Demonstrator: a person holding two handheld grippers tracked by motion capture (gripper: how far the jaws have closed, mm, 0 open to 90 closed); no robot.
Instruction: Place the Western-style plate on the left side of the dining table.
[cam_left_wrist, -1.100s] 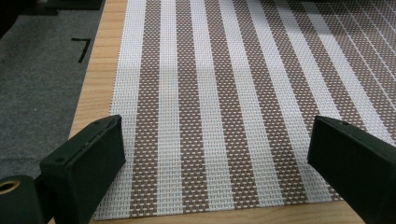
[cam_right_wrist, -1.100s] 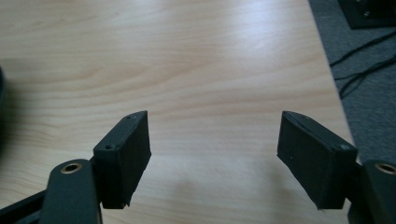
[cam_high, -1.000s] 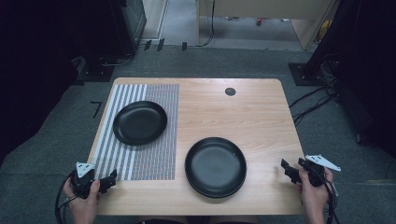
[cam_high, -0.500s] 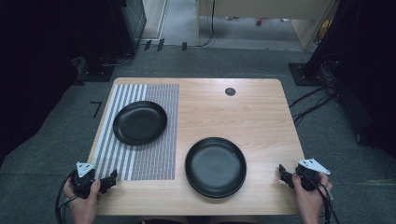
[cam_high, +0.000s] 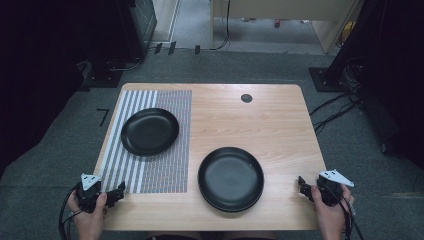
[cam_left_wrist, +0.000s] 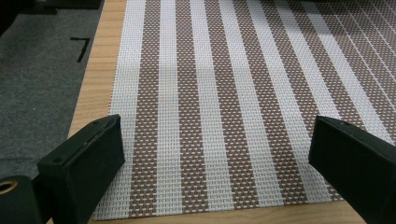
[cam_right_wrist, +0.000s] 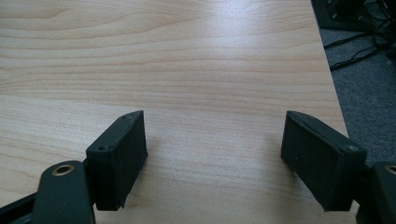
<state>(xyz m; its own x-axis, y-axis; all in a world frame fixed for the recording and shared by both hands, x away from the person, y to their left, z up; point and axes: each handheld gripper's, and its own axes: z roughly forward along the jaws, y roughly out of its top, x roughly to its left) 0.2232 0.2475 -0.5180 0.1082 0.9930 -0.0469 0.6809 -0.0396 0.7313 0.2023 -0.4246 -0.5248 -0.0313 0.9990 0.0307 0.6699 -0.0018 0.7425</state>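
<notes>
the near black plate (cam_high: 230, 178) lies just left of the right gripper (cam_high: 303, 183), nearer than the left gripper (cam_high: 119, 191); both stand released, holding nothing.

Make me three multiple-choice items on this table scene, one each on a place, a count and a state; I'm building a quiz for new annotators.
1. Where does the far plate lie?
A. on the striped mat
B. on the bare wood
C. on the floor

2. How many black plates are on the table?
A. one
B. two
C. three

3. How do the jaws of the right gripper stand?
A. shut on a plate
B. shut on nothing
C. open, holding nothing

Answers:
1. A, since the high view shows that plate ringed by the mat's stripes.
2. B, since one plate sits on the mat and the near plate sits on bare wood.
3. C, since the right gripper view shows bare wood in the wide gap between its jaws; the left gripper is open likewise, over the mat.
</notes>
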